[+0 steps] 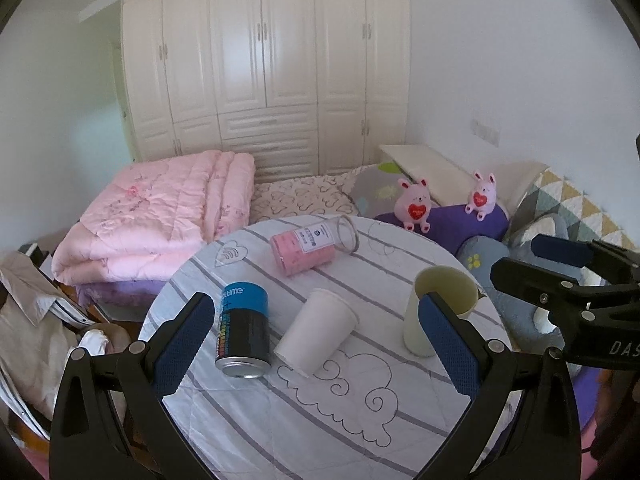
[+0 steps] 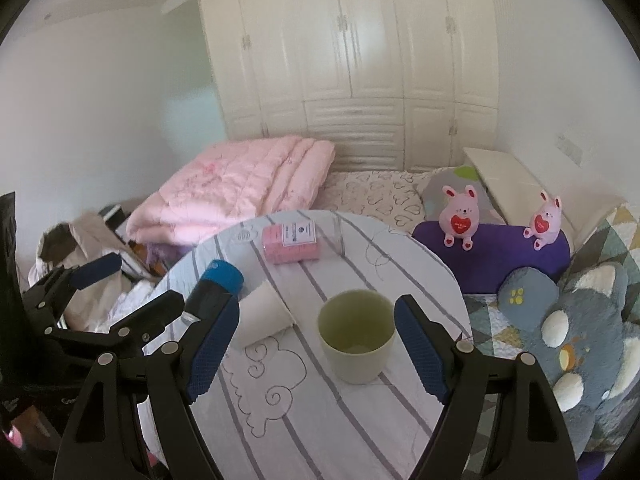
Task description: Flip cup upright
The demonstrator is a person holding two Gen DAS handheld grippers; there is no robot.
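A pale green cup stands upright on the round striped table, its mouth up and empty; it also shows in the left wrist view. A white paper cup stands upside down, tilted in the view, left of it, partly hidden in the right wrist view. My left gripper is open, above the near table, framing the white cup. My right gripper is open, its fingers either side of the green cup without touching.
A blue and black can stands at the table's left. A pink and clear jar lies on its side at the far edge. A pink quilt, pillows and two plush bunnies lie on the bed behind.
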